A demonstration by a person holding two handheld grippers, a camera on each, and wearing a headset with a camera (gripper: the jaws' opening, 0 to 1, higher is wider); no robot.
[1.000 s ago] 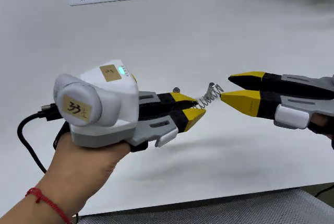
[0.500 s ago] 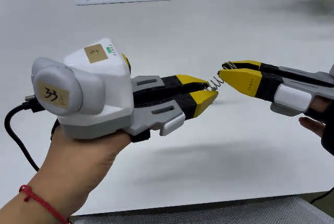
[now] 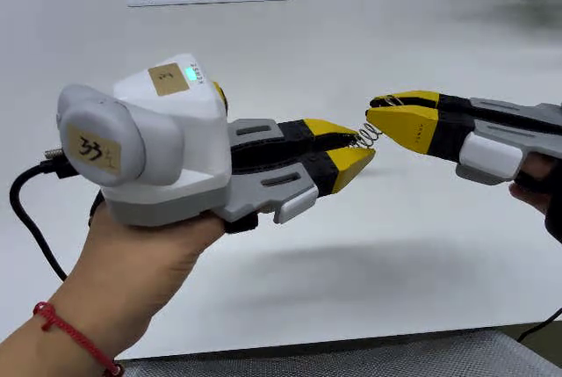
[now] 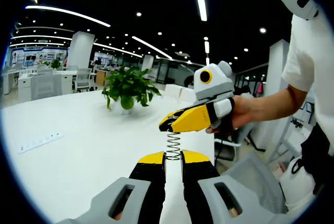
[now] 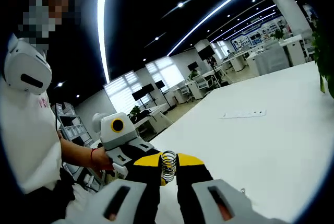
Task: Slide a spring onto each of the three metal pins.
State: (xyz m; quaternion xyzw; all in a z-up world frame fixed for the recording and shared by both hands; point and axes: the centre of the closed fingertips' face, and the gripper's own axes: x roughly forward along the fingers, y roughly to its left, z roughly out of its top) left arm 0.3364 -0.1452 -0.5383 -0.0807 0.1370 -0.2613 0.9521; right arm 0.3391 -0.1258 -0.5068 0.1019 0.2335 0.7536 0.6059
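**Spring bridging your two grippers**

Your left gripper (image 4: 173, 157) is pinching the lower end of the spring (image 4: 173, 144) between its nearly closed yellow tips. The spring is standing upright, its top touching the closed jaws of your right gripper (image 4: 168, 124), which your hand (image 4: 237, 115) is holding crosswise above the white table (image 4: 78, 130). A potted plant (image 4: 127, 89) is standing behind.

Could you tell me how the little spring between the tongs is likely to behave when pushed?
The spring is thin, open-coiled wire, so it will probably compress or bow sideways rather than stay stiff. It looks very light, spanning the left tongs and right tongs unsupported. Being round, it may pop free if pinched hard.
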